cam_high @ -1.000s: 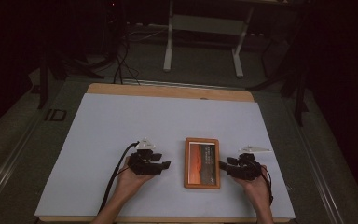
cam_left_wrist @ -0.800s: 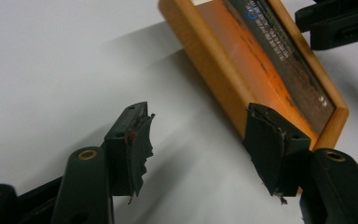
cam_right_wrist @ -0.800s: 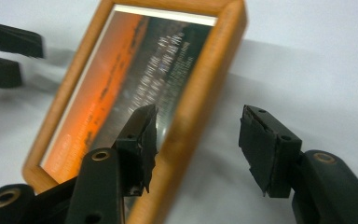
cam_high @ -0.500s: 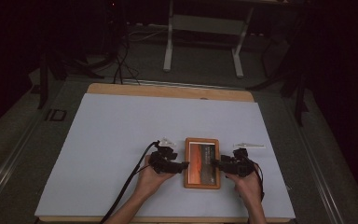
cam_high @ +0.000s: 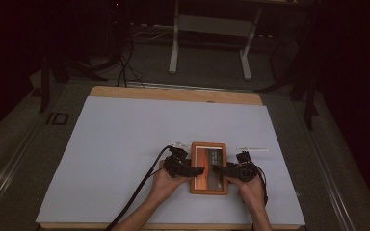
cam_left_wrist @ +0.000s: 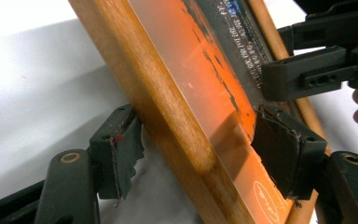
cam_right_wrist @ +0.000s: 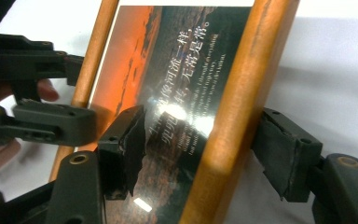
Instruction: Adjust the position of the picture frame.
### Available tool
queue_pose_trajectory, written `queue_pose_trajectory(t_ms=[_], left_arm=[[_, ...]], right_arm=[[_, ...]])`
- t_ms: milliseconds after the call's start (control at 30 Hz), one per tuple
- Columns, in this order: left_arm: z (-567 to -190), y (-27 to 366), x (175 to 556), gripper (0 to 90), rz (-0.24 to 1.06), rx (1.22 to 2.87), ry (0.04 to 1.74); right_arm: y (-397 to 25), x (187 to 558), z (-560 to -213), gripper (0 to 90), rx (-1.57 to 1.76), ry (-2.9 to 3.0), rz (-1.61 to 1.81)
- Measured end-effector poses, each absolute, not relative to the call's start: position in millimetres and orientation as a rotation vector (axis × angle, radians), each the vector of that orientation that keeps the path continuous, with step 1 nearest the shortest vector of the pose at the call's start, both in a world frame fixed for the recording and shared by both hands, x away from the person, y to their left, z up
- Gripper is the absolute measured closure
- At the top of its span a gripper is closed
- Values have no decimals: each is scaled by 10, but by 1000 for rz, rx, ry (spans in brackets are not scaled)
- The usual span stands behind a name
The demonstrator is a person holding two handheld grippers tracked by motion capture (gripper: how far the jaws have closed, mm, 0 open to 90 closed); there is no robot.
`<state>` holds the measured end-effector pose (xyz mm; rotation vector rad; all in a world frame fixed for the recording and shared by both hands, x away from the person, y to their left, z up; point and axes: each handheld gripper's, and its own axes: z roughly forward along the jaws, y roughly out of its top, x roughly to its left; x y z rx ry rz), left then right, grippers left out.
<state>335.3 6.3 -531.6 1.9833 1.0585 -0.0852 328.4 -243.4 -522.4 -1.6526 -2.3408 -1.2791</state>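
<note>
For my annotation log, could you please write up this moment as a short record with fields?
Setting: white table top in a dark room
Main object: wooden-framed picture with an orange and dark print, lying flat near the table's front edge
Left gripper: jaws open, straddling the frame's left rail
Right gripper: jaws open, straddling the frame's right rail
Grip: neither closed on the frame yet
Other item: thin white stick-like object on the table beyond the right gripper, too small to identify

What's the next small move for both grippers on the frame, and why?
Probably close both at once. The left gripper and right gripper each straddle a wooden side rail of the frame, jaws open with gaps at the pads, so nothing is gripped yet.
</note>
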Motion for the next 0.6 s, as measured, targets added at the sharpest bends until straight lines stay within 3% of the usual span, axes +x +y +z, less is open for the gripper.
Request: queue_pose_trajectory(t_ms=[233,600], left_arm=[[-5357,14,3395,314,-171,1980,1076],[-5271,87,3355,406,-176,1942,1103]], right_arm=[[-2408,3319,-5255,317,-1642,-2298,-1256],[-2420,3289,-5183,376,-1662,-2278,-1269]])
